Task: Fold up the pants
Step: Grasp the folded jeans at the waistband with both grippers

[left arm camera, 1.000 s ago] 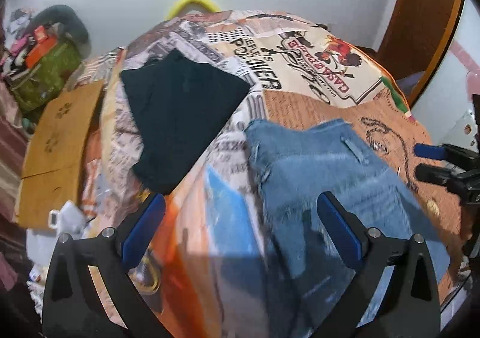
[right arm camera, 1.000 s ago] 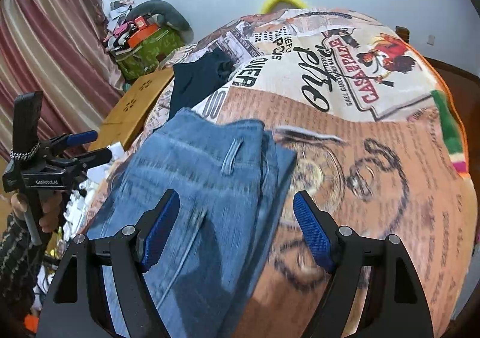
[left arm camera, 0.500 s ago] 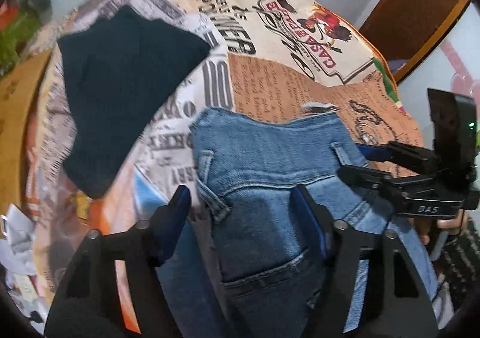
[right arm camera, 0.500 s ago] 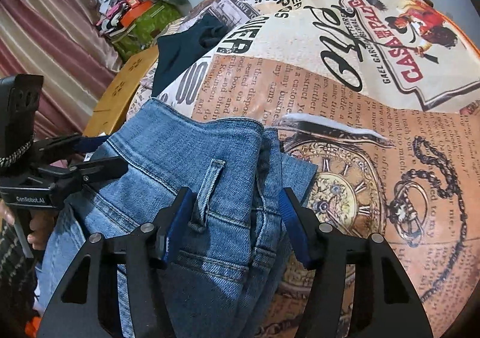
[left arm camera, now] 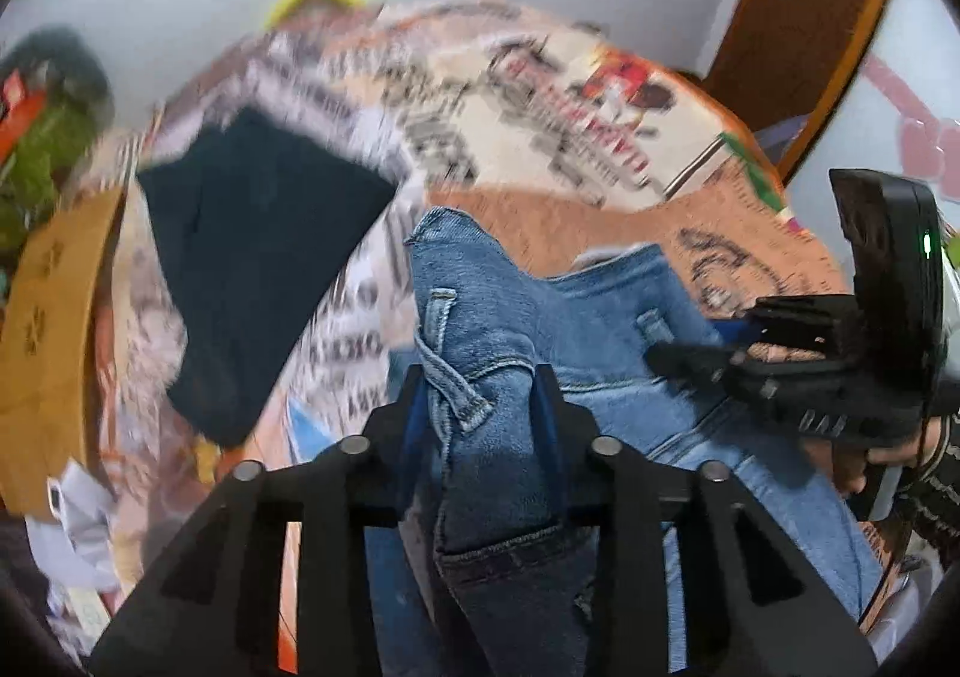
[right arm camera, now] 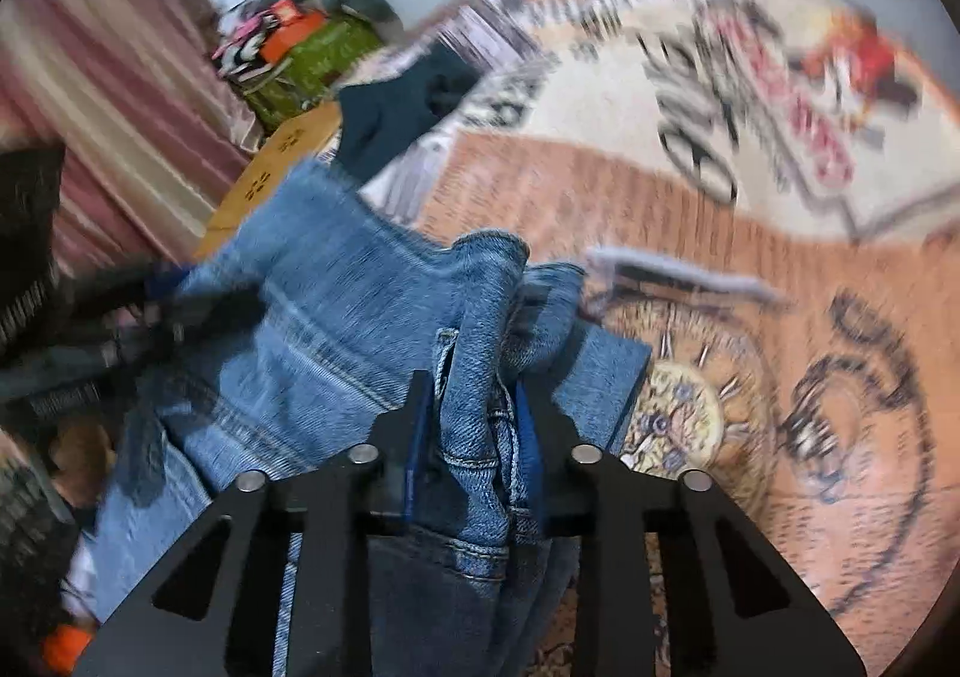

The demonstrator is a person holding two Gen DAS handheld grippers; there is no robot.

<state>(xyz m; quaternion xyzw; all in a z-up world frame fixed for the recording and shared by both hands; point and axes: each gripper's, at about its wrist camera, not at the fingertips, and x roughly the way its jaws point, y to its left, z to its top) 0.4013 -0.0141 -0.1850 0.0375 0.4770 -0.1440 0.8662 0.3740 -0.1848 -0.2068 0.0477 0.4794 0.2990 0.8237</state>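
Half a second before, both my grippers had straddled the waistband with their blue pads apart; now the left gripper point(left arm camera: 483, 416) had pinched shut on the faded blue denim pants point(left arm camera: 606, 329) at a belt loop, low in the centre of its frame, and the right gripper point(right arm camera: 474, 425) had clamped a bunched fold of the same waistband. The pants lay on the newspaper-print bedspread point(right arm camera: 750, 185), their gripped edge lifted, with a folded dark navy garment point(left arm camera: 258, 257) at the left of the left view.

Soft, even indoor light; heavy motion blur smears the printed bedspread point(left arm camera: 540, 95) across both upper frames; fisheye edges curve into black corners.
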